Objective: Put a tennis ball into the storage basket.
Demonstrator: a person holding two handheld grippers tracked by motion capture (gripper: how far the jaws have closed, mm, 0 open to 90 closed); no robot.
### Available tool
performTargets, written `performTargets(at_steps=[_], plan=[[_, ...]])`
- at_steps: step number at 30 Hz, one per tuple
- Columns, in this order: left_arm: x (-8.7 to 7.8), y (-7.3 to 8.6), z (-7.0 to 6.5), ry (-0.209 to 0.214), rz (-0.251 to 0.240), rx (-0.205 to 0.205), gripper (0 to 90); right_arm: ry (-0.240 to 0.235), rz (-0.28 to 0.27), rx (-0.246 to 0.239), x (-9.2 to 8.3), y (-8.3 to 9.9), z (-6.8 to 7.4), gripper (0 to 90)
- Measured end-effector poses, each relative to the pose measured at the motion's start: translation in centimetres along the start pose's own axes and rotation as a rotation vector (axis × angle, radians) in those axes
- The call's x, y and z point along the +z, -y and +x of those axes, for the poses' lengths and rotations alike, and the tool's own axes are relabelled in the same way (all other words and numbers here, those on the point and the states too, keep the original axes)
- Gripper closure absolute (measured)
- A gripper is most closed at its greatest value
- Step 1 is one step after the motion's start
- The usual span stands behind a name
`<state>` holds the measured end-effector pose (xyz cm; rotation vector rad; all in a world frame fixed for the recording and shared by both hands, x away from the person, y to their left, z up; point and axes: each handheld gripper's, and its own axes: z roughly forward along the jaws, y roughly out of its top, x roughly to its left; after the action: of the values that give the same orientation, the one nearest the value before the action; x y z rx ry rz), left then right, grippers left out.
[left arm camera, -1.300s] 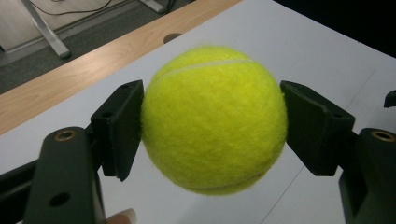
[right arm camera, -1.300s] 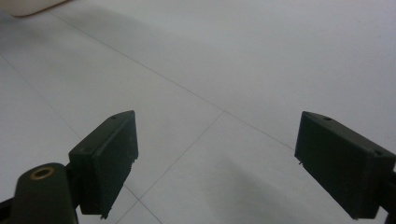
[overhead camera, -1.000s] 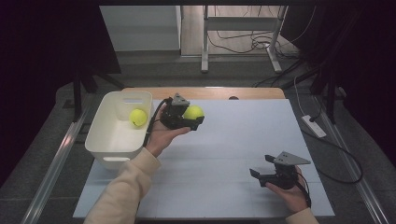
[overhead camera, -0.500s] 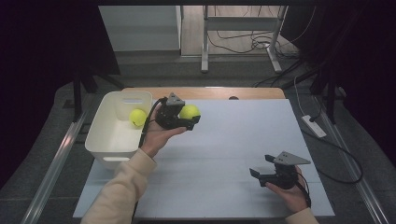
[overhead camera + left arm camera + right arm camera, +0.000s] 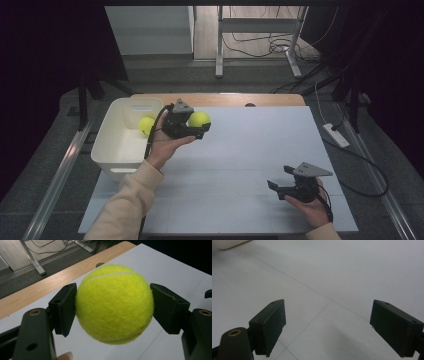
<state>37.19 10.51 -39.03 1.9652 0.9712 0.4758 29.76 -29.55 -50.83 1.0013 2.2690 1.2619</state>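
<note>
My left gripper (image 5: 196, 125) is shut on a yellow-green tennis ball (image 5: 199, 119), held above the table just right of the white bin (image 5: 116, 150). In the left gripper view the ball (image 5: 114, 303) sits squeezed between both black pads (image 5: 65, 307). A second tennis ball (image 5: 146, 125) lies inside the bin near its right wall. My right gripper (image 5: 281, 178) rests low over the table's near right part, jaws wide apart with nothing between them; its pads (image 5: 270, 325) frame bare white tabletop (image 5: 332, 277).
The white tabletop (image 5: 250, 150) has a wooden strip (image 5: 235, 100) along its far edge. Cables and metal table legs (image 5: 220, 45) lie on the floor beyond. A power strip (image 5: 336, 135) lies off the right edge.
The left hand has carried the ball slightly leftward, closer to the bin. The right gripper has stayed put.
</note>
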Motion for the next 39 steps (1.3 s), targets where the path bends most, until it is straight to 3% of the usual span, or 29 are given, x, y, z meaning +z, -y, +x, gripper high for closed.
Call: performTargets(at_steps=[39], plan=[[-3.2,1.6,2.5,-0.060,-0.037,-0.048,26.9,0.002,0.002,-0.002,0.1,0.0,0.1,13.1]])
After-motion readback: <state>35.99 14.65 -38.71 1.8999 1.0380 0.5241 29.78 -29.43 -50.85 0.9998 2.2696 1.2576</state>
